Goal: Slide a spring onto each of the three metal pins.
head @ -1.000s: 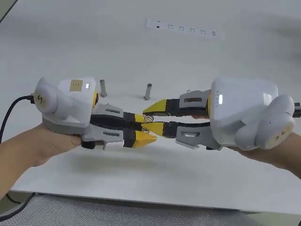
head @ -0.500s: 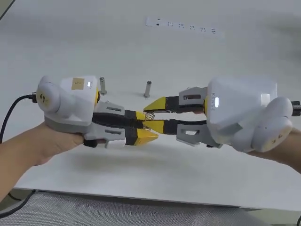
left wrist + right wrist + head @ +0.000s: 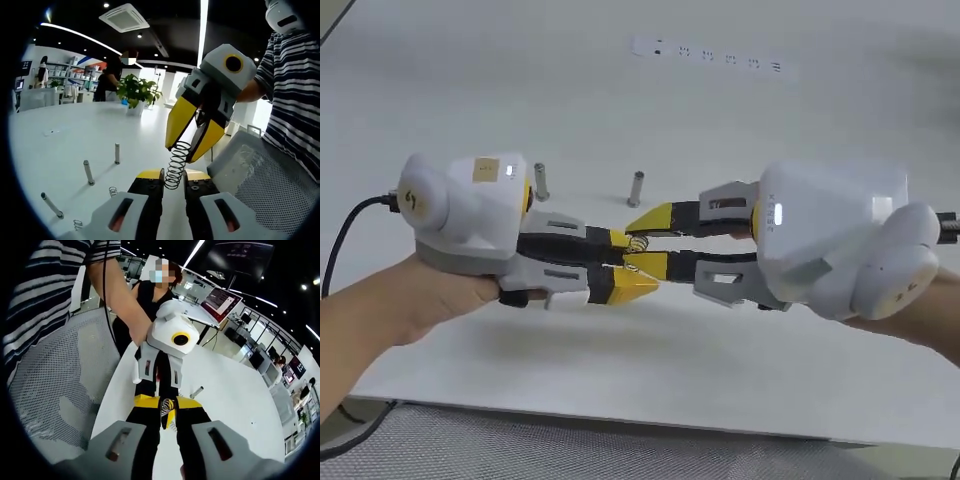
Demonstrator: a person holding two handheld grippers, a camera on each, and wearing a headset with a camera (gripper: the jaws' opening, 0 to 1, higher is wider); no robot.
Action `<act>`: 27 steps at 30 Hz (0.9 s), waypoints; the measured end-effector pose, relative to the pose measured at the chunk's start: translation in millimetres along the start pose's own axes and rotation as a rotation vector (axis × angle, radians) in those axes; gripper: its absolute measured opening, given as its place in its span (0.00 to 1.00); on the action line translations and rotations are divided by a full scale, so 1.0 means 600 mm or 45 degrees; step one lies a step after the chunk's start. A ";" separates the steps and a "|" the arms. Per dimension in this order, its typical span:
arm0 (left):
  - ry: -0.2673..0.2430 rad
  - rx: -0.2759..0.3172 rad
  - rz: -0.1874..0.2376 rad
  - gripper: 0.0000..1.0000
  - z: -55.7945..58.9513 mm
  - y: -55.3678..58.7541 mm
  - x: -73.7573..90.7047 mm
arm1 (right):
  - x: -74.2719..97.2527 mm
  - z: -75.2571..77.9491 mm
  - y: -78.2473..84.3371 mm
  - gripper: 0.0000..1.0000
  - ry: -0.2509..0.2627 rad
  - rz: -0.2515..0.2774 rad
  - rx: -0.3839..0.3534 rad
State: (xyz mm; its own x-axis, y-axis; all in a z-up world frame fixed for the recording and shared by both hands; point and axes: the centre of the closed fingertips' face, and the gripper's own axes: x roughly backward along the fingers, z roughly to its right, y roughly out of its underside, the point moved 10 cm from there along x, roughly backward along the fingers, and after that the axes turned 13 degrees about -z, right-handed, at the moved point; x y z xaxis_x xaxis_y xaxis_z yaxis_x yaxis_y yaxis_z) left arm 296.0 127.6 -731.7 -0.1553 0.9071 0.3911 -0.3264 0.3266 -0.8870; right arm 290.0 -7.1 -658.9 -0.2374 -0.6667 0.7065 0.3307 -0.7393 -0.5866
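Above the table (image 3: 740, 140), near its front edge, the two grippers meet tip to tip. The left gripper (image 3: 173, 176) has its jaws closed on the lower end of a spring (image 3: 176, 165). That spring stands clear of the table and reaches up between the jaws of the right gripper (image 3: 186, 149). Those jaws stand apart in a narrow V around its upper end; whether they press on it cannot be told. Beyond the grippers, three pins (image 3: 88, 172) stand upright and bare, well apart. Two loose springs (image 3: 113, 191) lie near them.
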 end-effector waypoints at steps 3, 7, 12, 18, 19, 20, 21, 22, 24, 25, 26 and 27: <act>-0.017 -0.013 -0.002 0.13 0.000 0.000 0.001 | 0.000 0.001 -0.001 0.12 0.007 0.002 -0.004; -0.029 -0.014 0.001 0.15 0.000 -0.001 0.003 | -0.001 0.000 -0.001 0.12 0.006 -0.004 0.010; -0.031 -0.013 0.002 0.15 0.002 -0.001 0.003 | 0.000 0.000 -0.003 0.12 0.008 -0.009 0.024; -0.039 -0.010 0.000 0.17 0.003 -0.001 0.001 | 0.003 0.003 -0.005 0.12 0.009 -0.019 0.038; -0.043 -0.013 -0.001 0.17 0.003 -0.001 0.001 | 0.003 0.003 -0.005 0.12 0.009 -0.019 0.039; -0.054 -0.016 -0.003 0.18 0.002 -0.001 0.002 | 0.003 0.004 -0.005 0.12 0.011 -0.019 0.042; -0.057 -0.015 -0.004 0.20 0.002 -0.001 0.002 | 0.003 0.004 -0.005 0.12 0.011 -0.019 0.042; -0.059 -0.011 0.000 0.21 0.001 -0.001 0.002 | 0.003 0.005 -0.005 0.12 0.010 -0.020 0.043; -0.077 -0.015 -0.003 0.23 -0.001 0.000 0.004 | 0.003 0.005 -0.004 0.12 0.012 -0.021 0.045; -0.077 -0.011 -0.003 0.24 -0.001 0.000 0.004 | 0.003 0.006 -0.004 0.12 0.011 -0.020 0.042; -0.081 -0.010 -0.003 0.25 -0.002 0.000 0.005 | 0.004 0.007 -0.004 0.12 0.014 -0.022 0.047; -0.089 -0.014 -0.008 0.26 -0.003 0.001 0.006 | 0.004 0.007 -0.004 0.12 0.015 -0.024 0.047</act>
State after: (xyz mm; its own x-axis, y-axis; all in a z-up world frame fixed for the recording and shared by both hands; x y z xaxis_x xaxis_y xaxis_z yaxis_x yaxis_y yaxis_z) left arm 296.8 131.6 -731.3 -0.2186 0.8844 0.4123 -0.3171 0.3353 -0.8872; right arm 292.5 -6.5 -654.4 -0.2547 -0.6542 0.7121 0.3596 -0.7477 -0.5583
